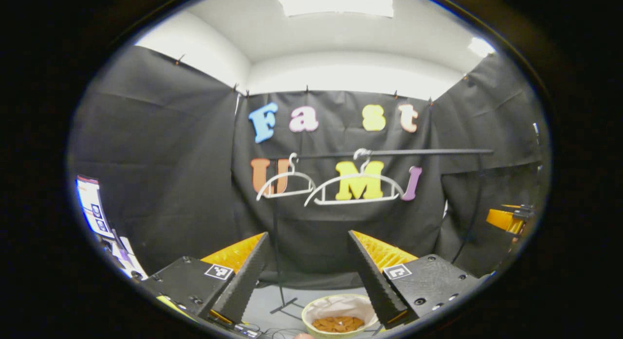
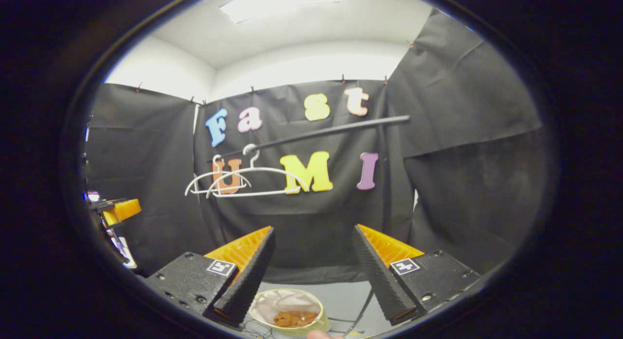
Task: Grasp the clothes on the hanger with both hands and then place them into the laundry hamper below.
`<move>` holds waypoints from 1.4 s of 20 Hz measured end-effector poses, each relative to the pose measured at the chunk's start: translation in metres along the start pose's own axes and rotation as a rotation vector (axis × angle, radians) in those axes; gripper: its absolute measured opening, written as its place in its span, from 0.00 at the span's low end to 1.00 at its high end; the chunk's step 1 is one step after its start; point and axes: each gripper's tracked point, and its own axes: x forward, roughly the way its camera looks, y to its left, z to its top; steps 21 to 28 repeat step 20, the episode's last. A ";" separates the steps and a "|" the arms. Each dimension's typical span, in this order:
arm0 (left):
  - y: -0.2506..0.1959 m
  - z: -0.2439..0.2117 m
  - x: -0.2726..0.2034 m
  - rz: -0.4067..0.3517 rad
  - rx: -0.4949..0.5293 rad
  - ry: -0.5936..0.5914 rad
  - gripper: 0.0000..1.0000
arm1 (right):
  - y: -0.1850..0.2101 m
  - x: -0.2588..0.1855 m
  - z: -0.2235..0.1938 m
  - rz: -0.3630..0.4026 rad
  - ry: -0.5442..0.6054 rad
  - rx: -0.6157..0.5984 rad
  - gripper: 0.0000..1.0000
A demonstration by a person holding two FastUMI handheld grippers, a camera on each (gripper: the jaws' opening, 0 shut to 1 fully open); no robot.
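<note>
An orange-brown garment [image 1: 338, 323] [image 2: 292, 319] lies crumpled in the white-lined laundry hamper [image 1: 306, 315] [image 2: 322, 318] on the floor below. Two white hangers [image 1: 357, 186] [image 2: 243, 178] hang bare on the black rail [image 1: 428, 152] [image 2: 340, 127]. In the left gripper view my left gripper [image 1: 307, 234] is open above the hamper with nothing between its fingers. My right gripper [image 2: 314, 228] is also open and holds nothing. Each gripper also appears as an orange shape at the edge of the other's view: the right gripper [image 1: 506, 218] and the left gripper [image 2: 119, 210].
The rail's thin black stand [image 1: 278, 261] runs down to a foot [image 1: 287, 306] on the grey floor beside the hamper. A lit screen [image 1: 90, 205] stands at the far left. Cables [image 2: 360, 310] trail on the floor near the hamper.
</note>
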 end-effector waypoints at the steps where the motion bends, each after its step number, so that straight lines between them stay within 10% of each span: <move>1: -0.010 0.005 -0.022 -0.001 -0.005 -0.006 0.99 | -0.005 -0.015 0.006 0.000 -0.018 -0.003 1.00; 14: -0.045 0.058 -0.112 -0.055 0.031 -0.130 0.98 | -0.032 -0.119 0.059 -0.022 -0.205 -0.047 1.00; 28: -0.029 0.063 -0.104 -0.058 0.033 -0.138 1.00 | -0.019 -0.116 0.053 -0.011 -0.203 -0.073 0.99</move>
